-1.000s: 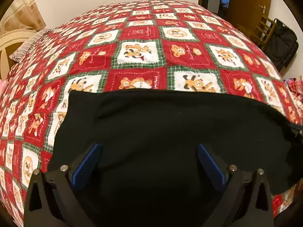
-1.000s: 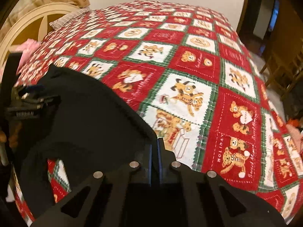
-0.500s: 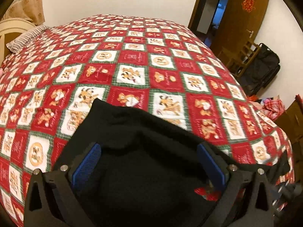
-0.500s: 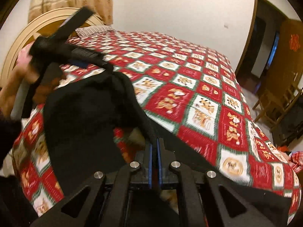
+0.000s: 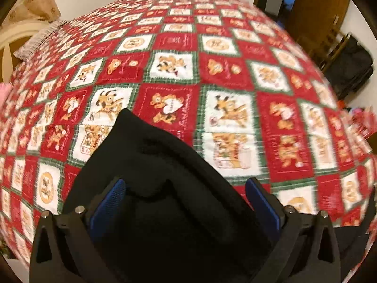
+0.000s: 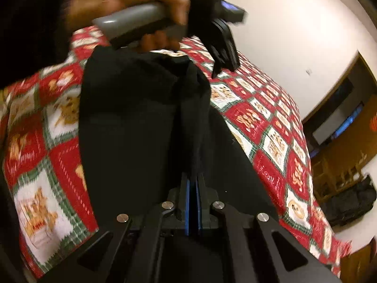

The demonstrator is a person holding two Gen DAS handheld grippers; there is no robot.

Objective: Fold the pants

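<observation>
The black pants (image 5: 165, 188) are bunched between and under my left gripper's (image 5: 186, 202) wide-open blue pads; no pad presses the cloth. In the right wrist view the pants (image 6: 132, 127) hang lifted above the bed, their edge pinched in my right gripper (image 6: 193, 198), whose blue pads are shut on the cloth. The left gripper (image 6: 221, 47), held by a hand, shows at the top of that view, over the far end of the pants.
The bed has a red, white and green patchwork quilt (image 5: 226, 75) with cartoon squares. A striped pillow (image 5: 40, 40) lies by the cream headboard at the left. A wooden chair (image 5: 329, 47), a black bag (image 5: 351, 68) and a door stand beyond the bed's right side.
The right gripper has lifted the pants' edge high and swung it toward the left gripper. The flat spread cloth under the left gripper has gathered into a narrow bunch.
</observation>
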